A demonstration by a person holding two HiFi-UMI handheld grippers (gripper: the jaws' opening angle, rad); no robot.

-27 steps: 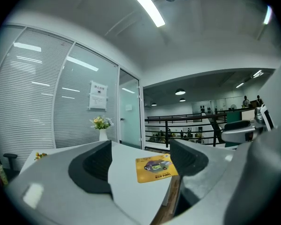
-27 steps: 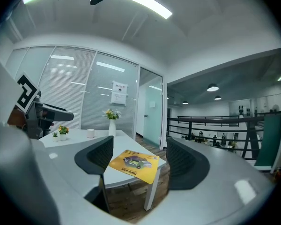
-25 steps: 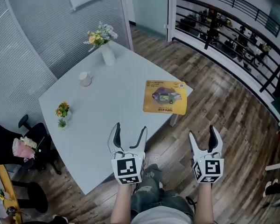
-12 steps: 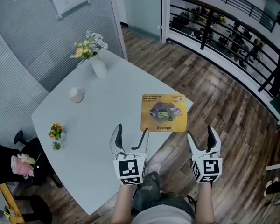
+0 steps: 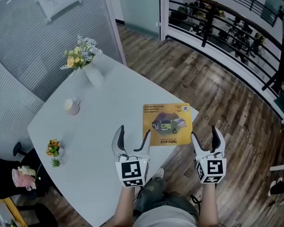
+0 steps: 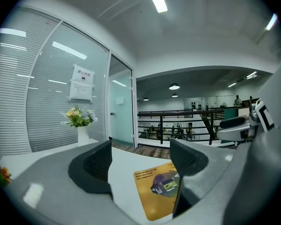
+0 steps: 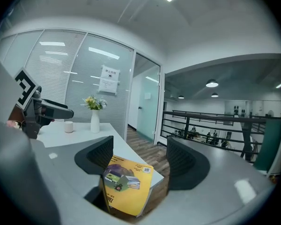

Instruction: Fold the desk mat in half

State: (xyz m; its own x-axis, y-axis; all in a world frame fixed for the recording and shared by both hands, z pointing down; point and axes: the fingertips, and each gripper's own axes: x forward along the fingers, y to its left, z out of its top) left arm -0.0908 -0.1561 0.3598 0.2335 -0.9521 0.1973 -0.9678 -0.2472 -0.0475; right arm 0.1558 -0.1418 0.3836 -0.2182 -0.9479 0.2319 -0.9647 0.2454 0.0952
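The yellow desk mat [image 5: 167, 125] lies flat and unfolded at the near right corner of the table [image 5: 104, 122], printed side up, with its right edge at the table's rim. Both my grippers are open and empty. My left gripper [image 5: 133, 131] hovers over the table just beside the mat's near left corner, and my right gripper [image 5: 204, 135] hangs off the table's edge beside the near right corner, over the wooden floor [image 5: 217, 89]. Neither touches the mat, so I judge the fold has not begun and the job now is a clean pickup. I would bring each gripper low onto its own near corner and pinch only the mat's edge. Where the mat meets the rim, my right gripper may get a jaw under it more easily. I would then lift both corners together and carry them evenly to the far edge, so the halves line up.
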